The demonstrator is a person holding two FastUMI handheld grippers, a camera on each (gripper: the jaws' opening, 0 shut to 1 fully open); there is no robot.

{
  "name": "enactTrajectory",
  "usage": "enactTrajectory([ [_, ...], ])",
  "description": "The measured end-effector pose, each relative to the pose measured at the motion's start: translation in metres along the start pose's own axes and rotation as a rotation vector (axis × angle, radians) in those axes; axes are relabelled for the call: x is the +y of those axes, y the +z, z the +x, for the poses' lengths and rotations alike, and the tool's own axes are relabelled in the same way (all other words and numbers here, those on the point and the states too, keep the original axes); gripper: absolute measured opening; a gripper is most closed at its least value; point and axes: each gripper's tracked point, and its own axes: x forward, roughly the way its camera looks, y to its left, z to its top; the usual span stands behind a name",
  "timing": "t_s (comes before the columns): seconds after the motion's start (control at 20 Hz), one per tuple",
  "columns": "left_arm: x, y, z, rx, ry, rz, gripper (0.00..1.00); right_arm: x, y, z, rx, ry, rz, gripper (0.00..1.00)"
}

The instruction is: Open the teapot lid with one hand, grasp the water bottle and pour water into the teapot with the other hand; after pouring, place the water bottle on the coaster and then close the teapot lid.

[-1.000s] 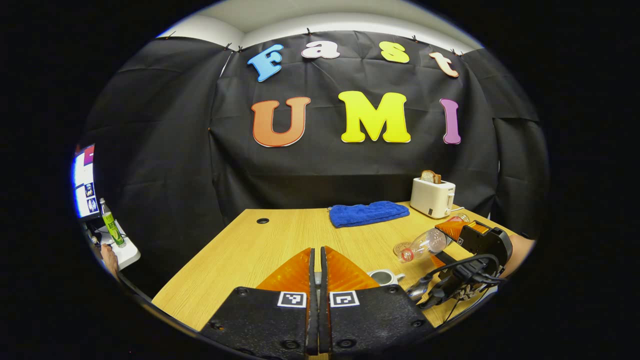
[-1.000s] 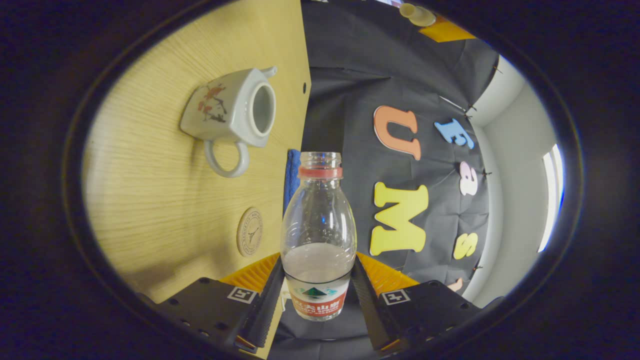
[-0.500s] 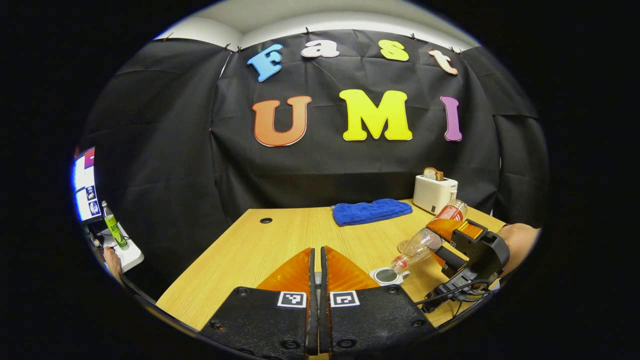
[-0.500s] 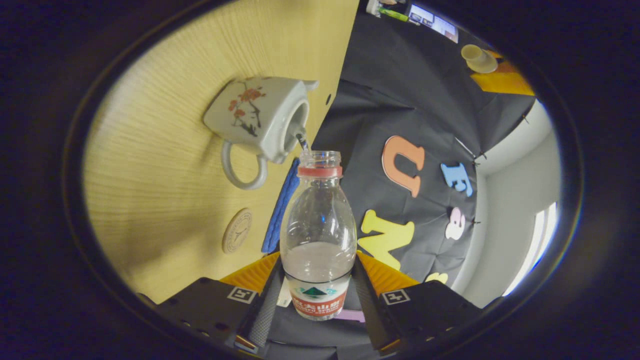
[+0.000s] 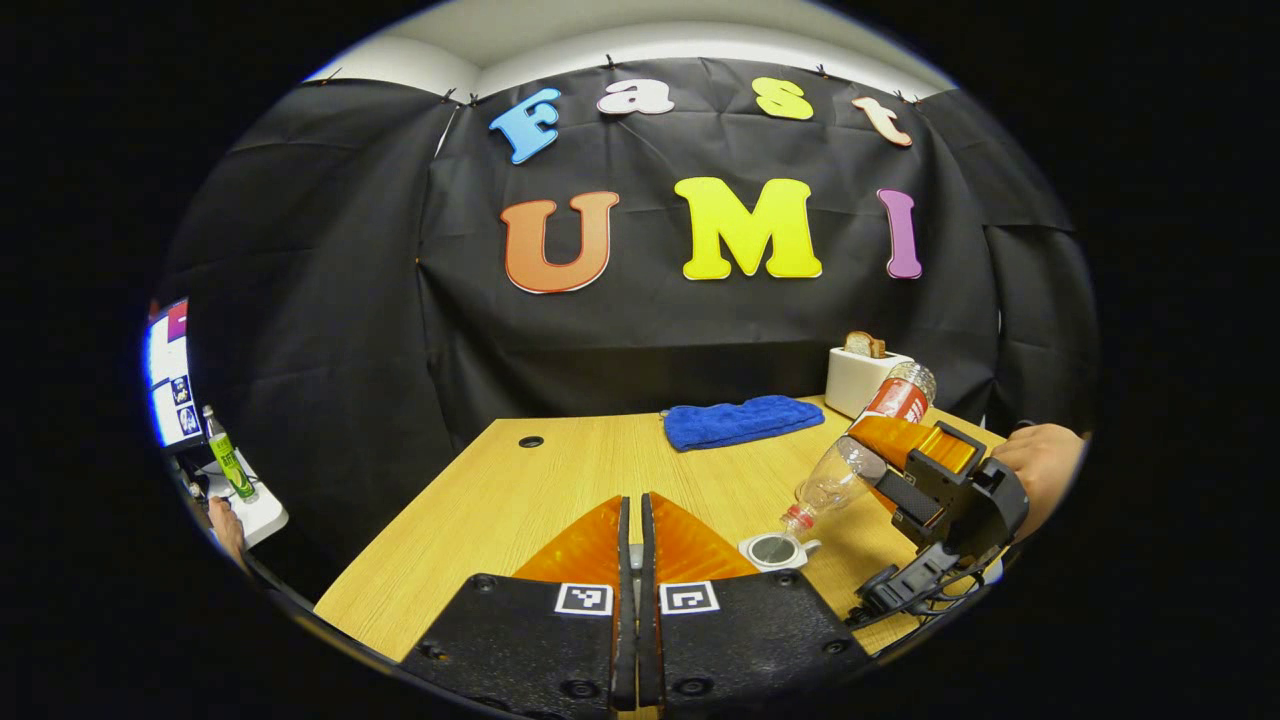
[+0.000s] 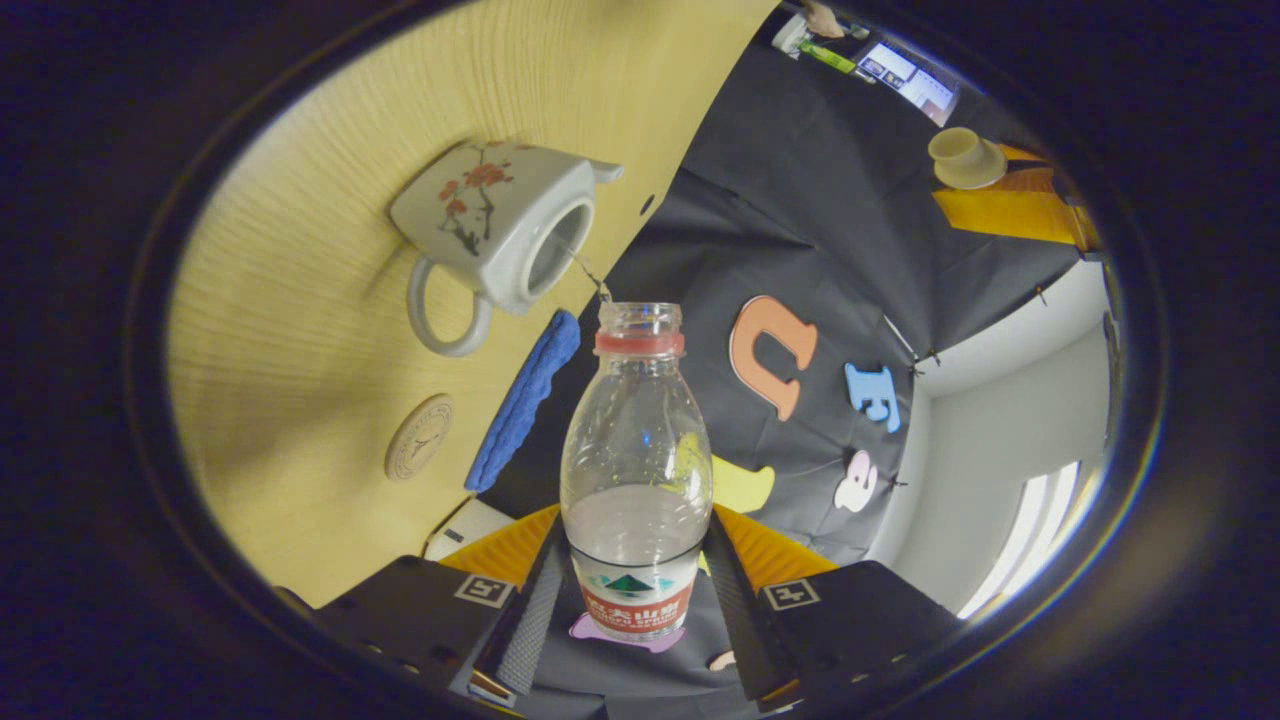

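Note:
The white teapot [image 6: 490,225] with a red flower pattern stands on the wooden table [image 5: 520,500] with its top uncovered; in the left gripper view the teapot [image 5: 772,549] sits just right of my fingers. My right gripper [image 6: 637,520] is shut on the clear water bottle [image 6: 637,450], which is tipped mouth-down over the pot. A thin stream runs from the mouth into the opening. The left gripper view shows the bottle [image 5: 850,465] slanting down from the right gripper [image 5: 872,465]. My left gripper [image 5: 630,510] is shut on the teapot lid [image 6: 960,158], held off to the side. The round coaster [image 6: 419,451] lies beside the pot.
A blue towel [image 5: 740,422] lies at the back of the table, with a white toaster [image 5: 860,378] holding bread to its right. A person's hand [image 5: 1040,465] holds the right gripper. Off the table's left edge stand a monitor [image 5: 168,370] and a green bottle [image 5: 228,458].
The right gripper has tipped the bottle more steeply and brought its mouth over the teapot opening; water began running into the pot. The left gripper has stayed nearly still.

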Motion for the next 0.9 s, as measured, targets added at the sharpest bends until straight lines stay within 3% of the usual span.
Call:
enactTrajectory([
  [0.25,0.005,-0.002,0.001,0.005,0.010,-0.015,0.00,-0.015,0.004,-0.004,-0.007,-0.051,-0.045,0.77],
  [0.3,0.005,-0.002,0.002,0.007,0.008,-0.021,0.04,-0.017,0.005,-0.005,-0.009,-0.059,-0.050,0.75],
  [0.8,0.010,-0.007,0.004,0.019,0.014,-0.026,0.00,-0.022,0.009,-0.002,0.000,-0.085,-0.098,0.77],
  [0.9,0.011,-0.007,0.003,0.020,0.019,-0.023,0.04,-0.023,0.013,-0.002,-0.006,-0.105,-0.106,0.77],
])
